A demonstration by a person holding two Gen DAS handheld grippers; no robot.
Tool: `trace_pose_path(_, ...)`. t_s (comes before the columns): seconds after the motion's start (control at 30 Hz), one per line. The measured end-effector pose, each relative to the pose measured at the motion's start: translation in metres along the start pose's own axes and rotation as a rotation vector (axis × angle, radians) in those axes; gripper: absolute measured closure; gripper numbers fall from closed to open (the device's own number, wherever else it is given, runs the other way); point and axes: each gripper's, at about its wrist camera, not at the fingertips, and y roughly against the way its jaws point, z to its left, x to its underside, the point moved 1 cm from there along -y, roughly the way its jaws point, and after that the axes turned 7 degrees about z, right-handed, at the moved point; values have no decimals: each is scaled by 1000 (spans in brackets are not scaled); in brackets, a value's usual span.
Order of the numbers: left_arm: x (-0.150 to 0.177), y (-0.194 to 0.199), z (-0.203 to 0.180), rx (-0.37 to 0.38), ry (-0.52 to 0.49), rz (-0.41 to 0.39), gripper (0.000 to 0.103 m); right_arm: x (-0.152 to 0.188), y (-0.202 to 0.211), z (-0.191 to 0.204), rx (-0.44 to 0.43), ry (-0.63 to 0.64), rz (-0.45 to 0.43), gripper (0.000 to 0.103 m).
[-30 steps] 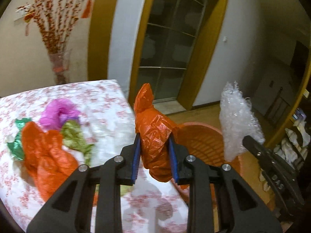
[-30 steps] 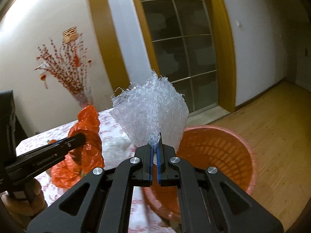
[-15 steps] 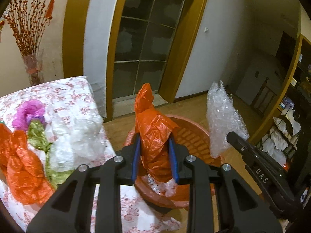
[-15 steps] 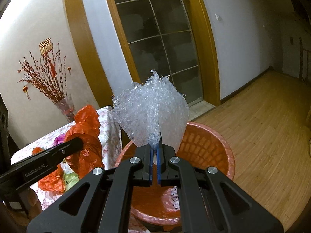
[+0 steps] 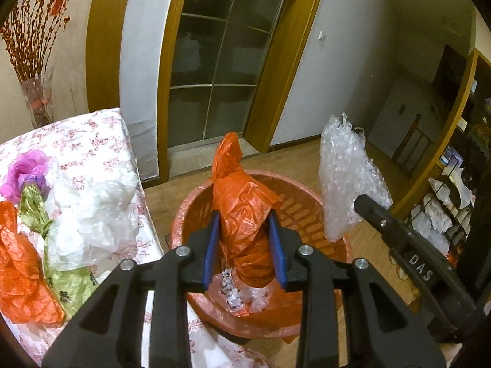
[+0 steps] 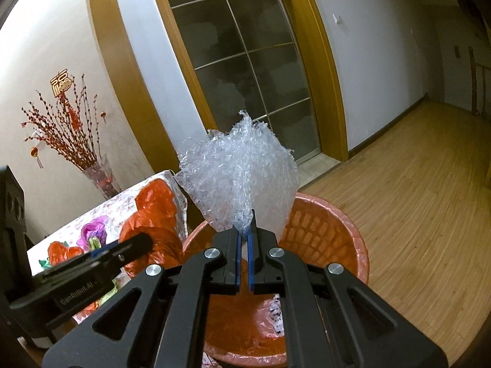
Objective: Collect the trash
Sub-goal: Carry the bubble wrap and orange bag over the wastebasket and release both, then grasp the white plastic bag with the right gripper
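My left gripper (image 5: pixel 245 214) is shut on a crumpled orange plastic bag (image 5: pixel 242 196) and holds it over the orange basket (image 5: pixel 307 211). My right gripper (image 6: pixel 244 214) is shut on a sheet of clear bubble wrap (image 6: pixel 239 181), also over the basket (image 6: pixel 337 233). The bubble wrap shows at the right of the left wrist view (image 5: pixel 343 181). The orange bag shows at the left of the right wrist view (image 6: pixel 153 214). Some clear scraps (image 5: pixel 242 294) lie in the basket.
A table with a floral cloth (image 5: pixel 92 135) stands left of the basket. It bears a white bag (image 5: pixel 92 208), an orange bag (image 5: pixel 21 270), green wrap (image 5: pixel 61 273) and purple wrap (image 5: pixel 24 171). Wooden floor (image 6: pixel 414 199) lies to the right. A vase (image 5: pixel 36 104) stands behind.
Both grippers have moved off the table toward the basket with their loads. The basket now lies directly under them and looks larger.
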Motion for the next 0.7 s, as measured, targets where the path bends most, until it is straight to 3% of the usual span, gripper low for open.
trace_pose_path(0.1,2,-9,3,-12,6,21,59,2,-5,-6,0,-19,16,84)
trace_pose_path(0.17,5,-12,9,-27,14,29,55,5,-5,-10,5,-32,16,69)
trace_pose_path(0.37,10,-9,23,-67,33,26,48,8,-1,-14,34,-34,12,57)
trace_pose_path(0.7,27,12,42,-143,40,1,43,9,1,-3,40,7,16,56)
